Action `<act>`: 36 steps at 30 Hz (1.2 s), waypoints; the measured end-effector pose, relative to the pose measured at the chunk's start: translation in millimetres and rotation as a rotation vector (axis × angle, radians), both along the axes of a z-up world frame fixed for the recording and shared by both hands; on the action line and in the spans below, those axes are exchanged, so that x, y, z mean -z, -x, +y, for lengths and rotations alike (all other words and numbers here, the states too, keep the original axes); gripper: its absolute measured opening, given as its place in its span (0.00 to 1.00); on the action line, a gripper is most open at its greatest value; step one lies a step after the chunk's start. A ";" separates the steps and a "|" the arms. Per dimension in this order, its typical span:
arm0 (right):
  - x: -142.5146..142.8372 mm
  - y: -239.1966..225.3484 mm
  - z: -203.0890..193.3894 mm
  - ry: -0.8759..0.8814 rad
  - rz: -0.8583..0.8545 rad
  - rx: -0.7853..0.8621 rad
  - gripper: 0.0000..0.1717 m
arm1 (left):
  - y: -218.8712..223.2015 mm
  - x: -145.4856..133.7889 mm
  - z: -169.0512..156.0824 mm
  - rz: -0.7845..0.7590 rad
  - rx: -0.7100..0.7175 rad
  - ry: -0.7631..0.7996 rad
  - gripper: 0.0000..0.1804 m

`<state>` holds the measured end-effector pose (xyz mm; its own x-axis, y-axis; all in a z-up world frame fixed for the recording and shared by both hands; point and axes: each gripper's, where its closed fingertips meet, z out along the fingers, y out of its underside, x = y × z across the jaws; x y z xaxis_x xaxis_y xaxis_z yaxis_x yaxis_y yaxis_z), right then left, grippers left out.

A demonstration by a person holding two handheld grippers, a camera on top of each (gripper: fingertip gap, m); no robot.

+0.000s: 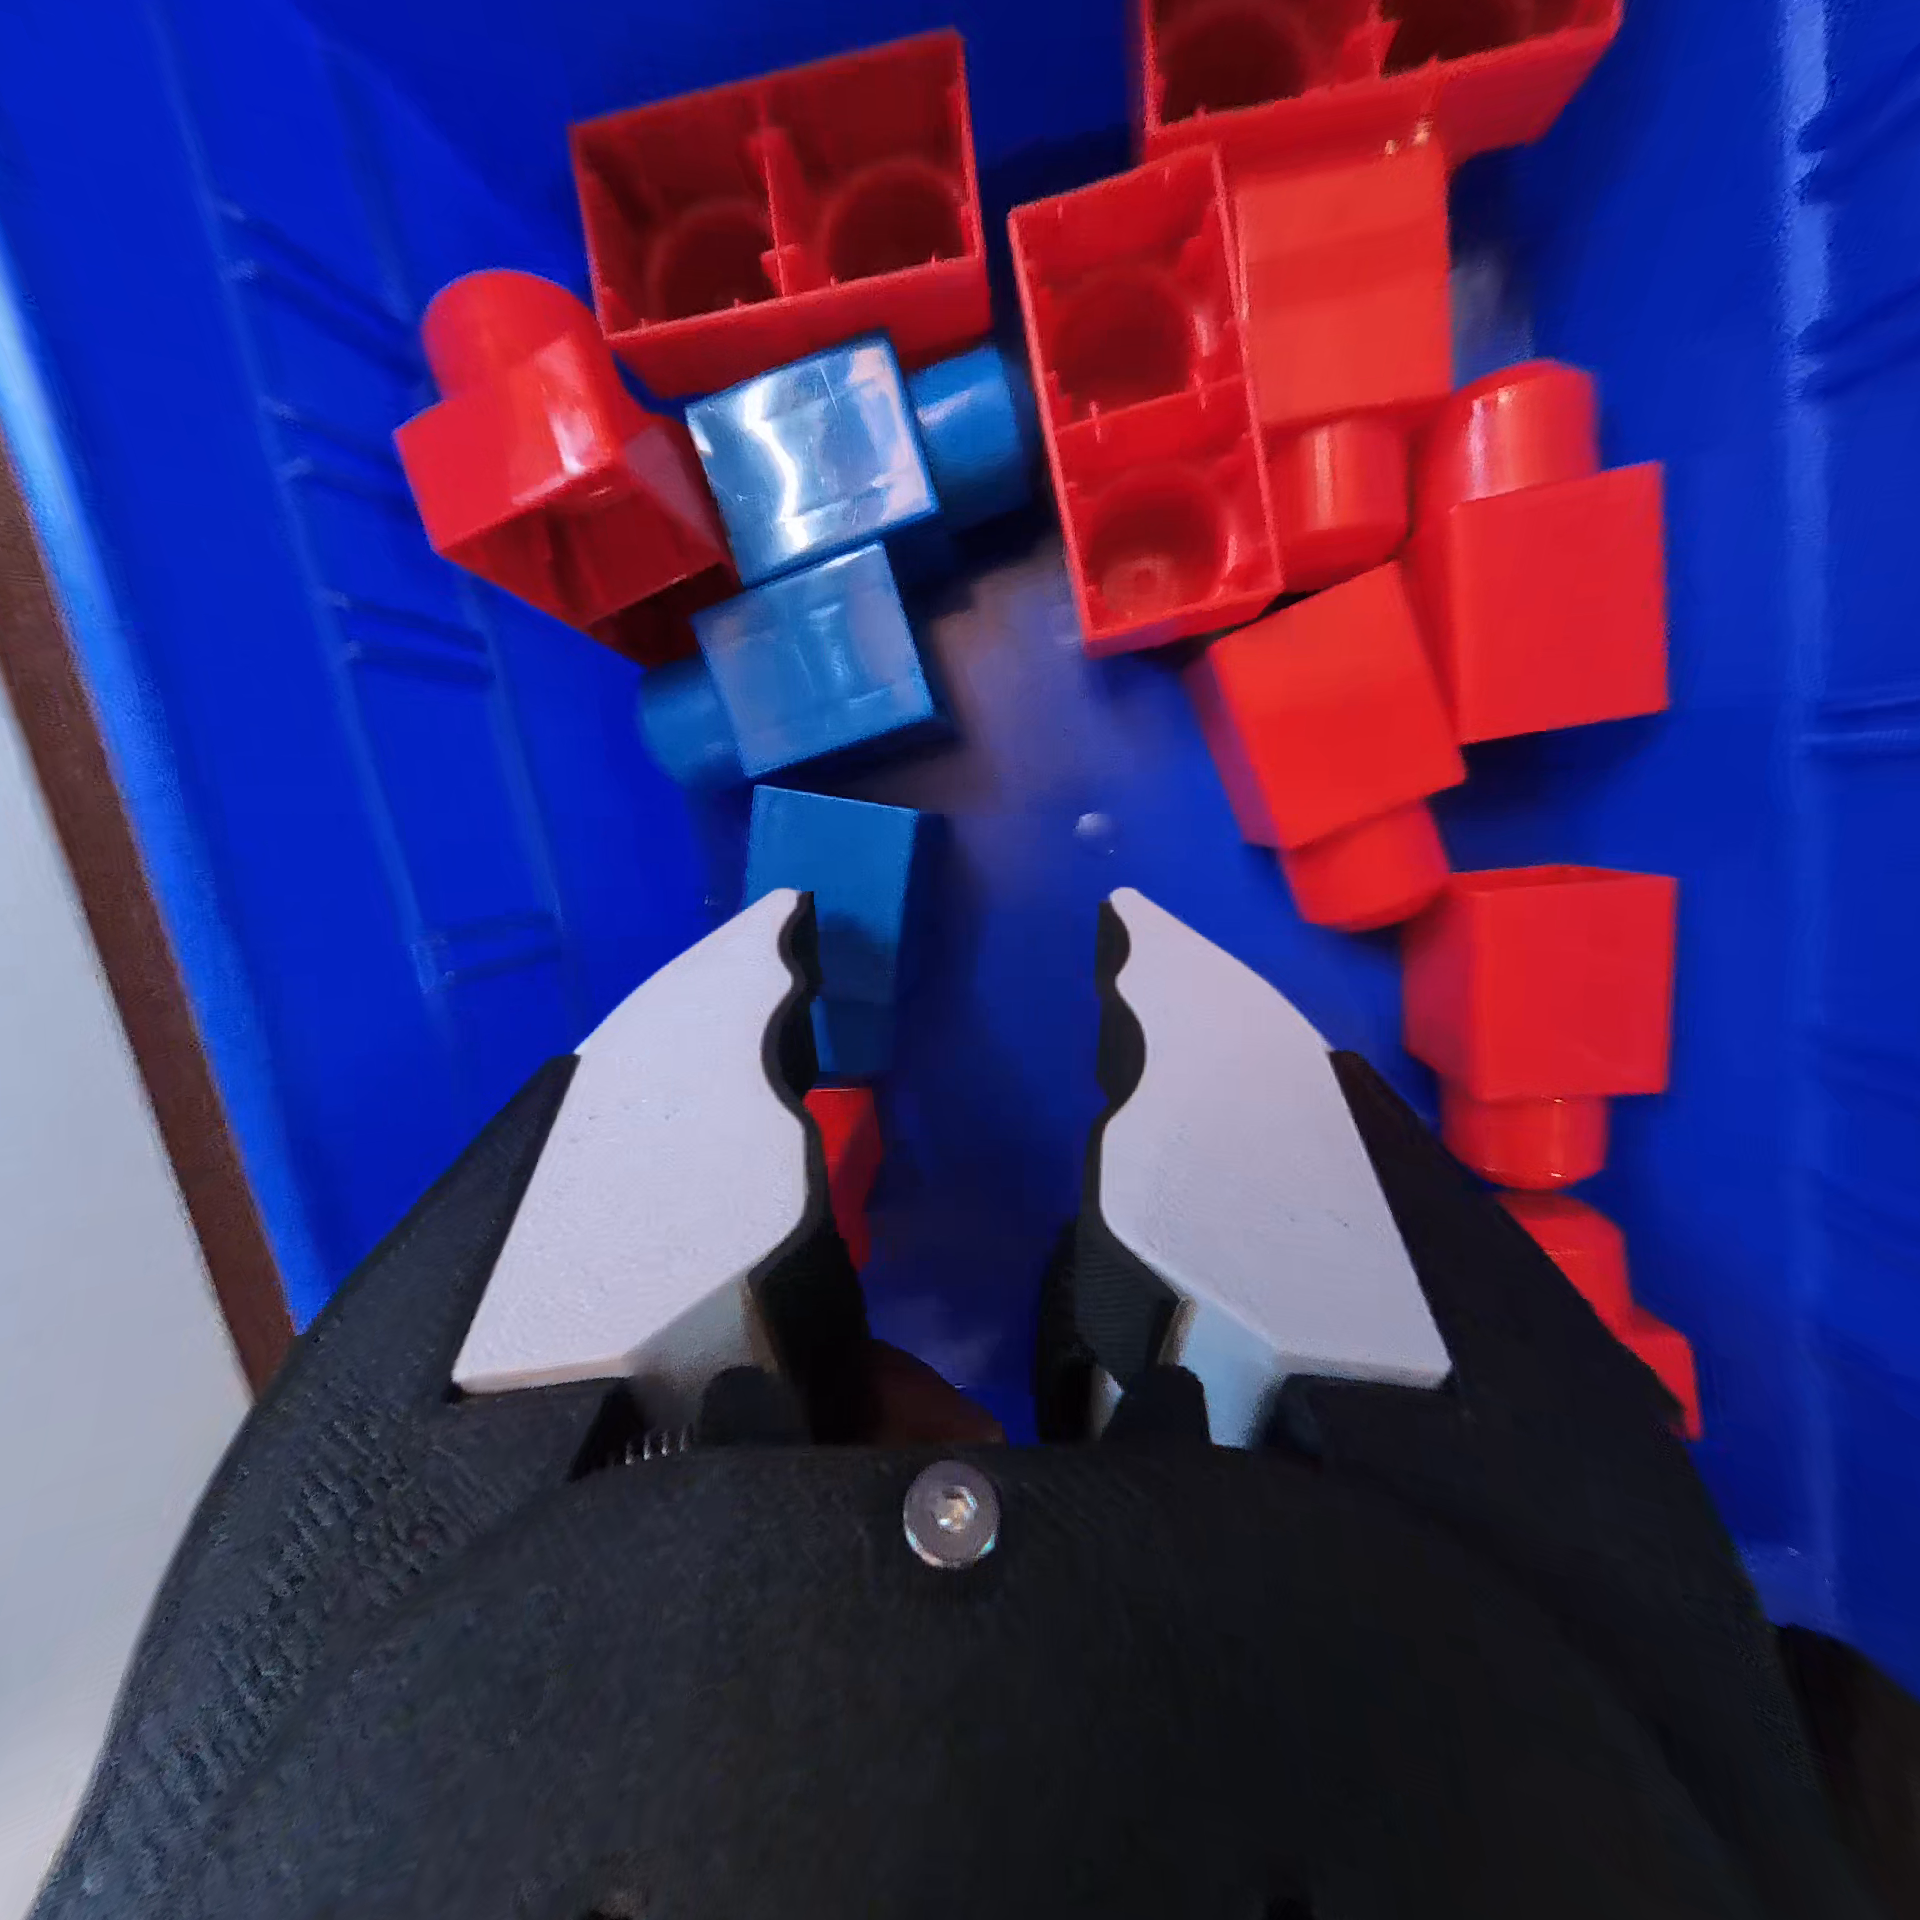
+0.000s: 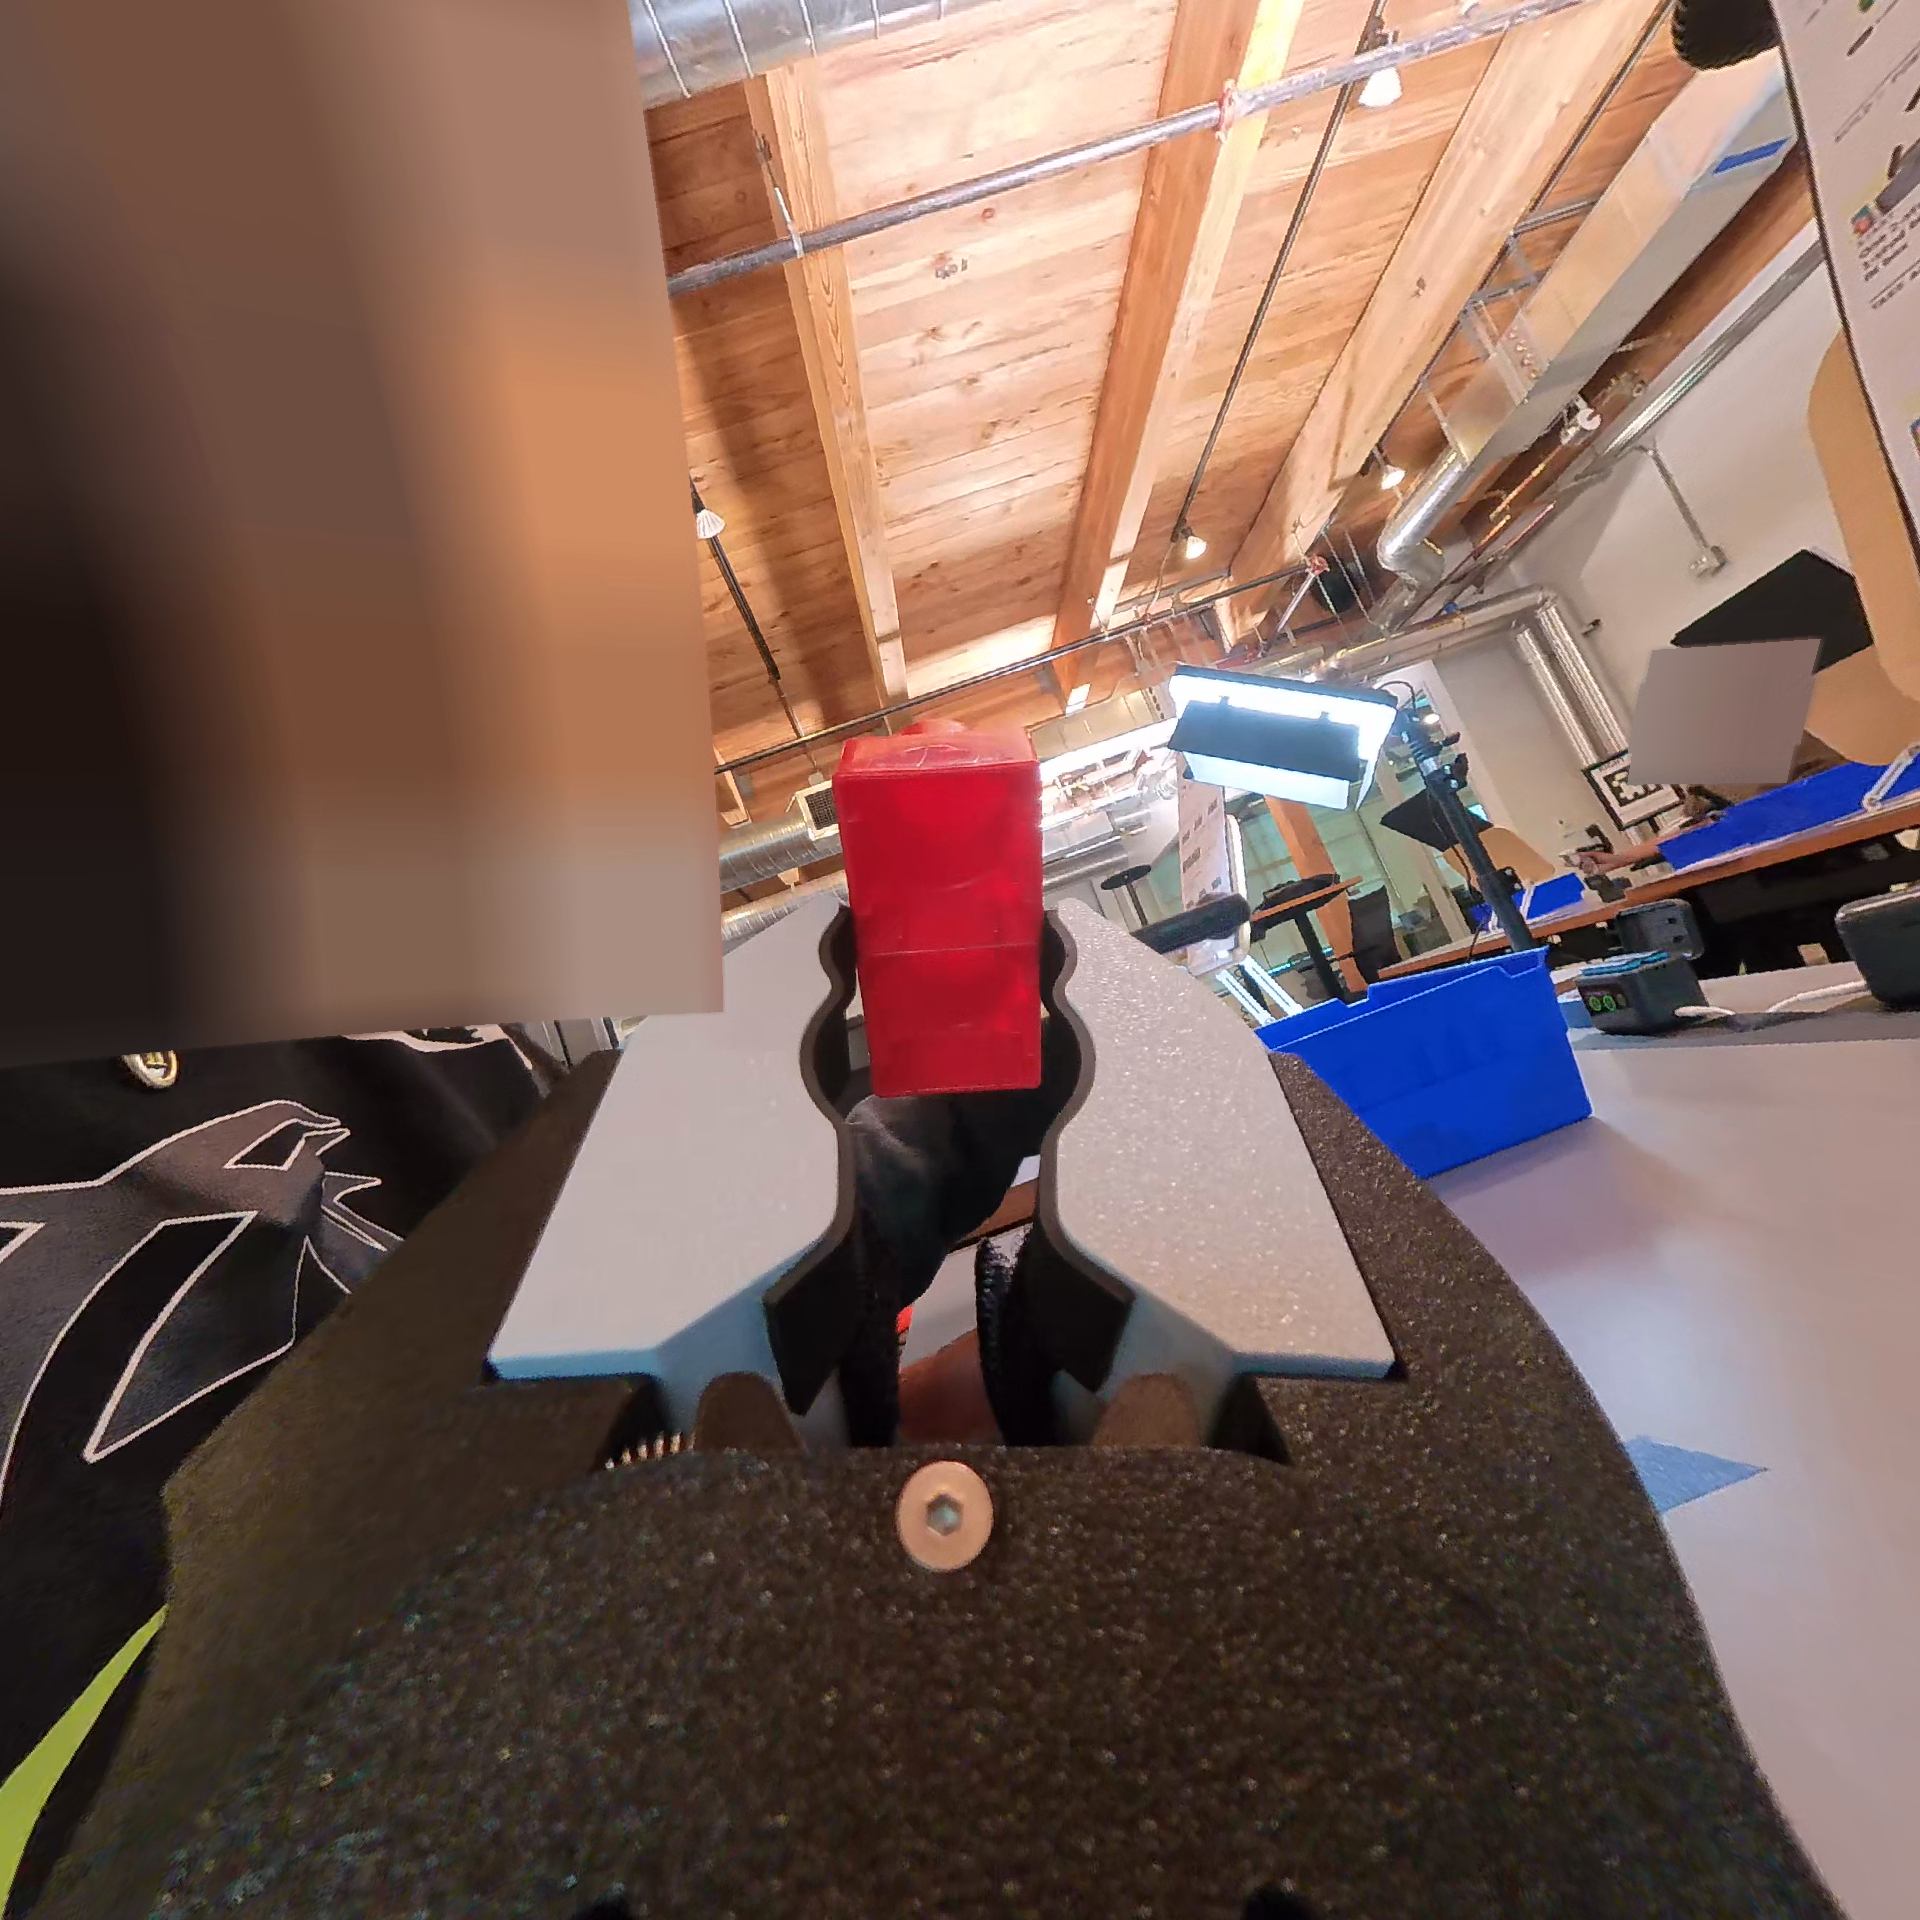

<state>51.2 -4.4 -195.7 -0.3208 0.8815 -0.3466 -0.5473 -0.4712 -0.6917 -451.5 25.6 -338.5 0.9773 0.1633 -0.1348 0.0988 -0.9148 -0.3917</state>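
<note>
Your left gripper hangs inside the blue bin, jaws apart, a blue block just beside its left fingertip and red blocks off to the right. Your right gripper is clamped on a stack of red blocks, raised above the grey table.

Bare bin floor between bricks

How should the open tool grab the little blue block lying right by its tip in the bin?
Grip the blue block across its square body, on the two flat side faces, coming straight down from above. It lies on its side on the bin floor with its round peg toward the camera; the peg would probably slip. The left tool is open, so shift it left to straddle the body.
</note>
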 end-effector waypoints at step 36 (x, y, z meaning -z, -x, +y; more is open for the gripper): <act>2.5 2.6 0.6 -0.010 -0.020 0.010 0.20 | -45.4 -45.9 -8.9 -0.028 0.291 -0.101 0.21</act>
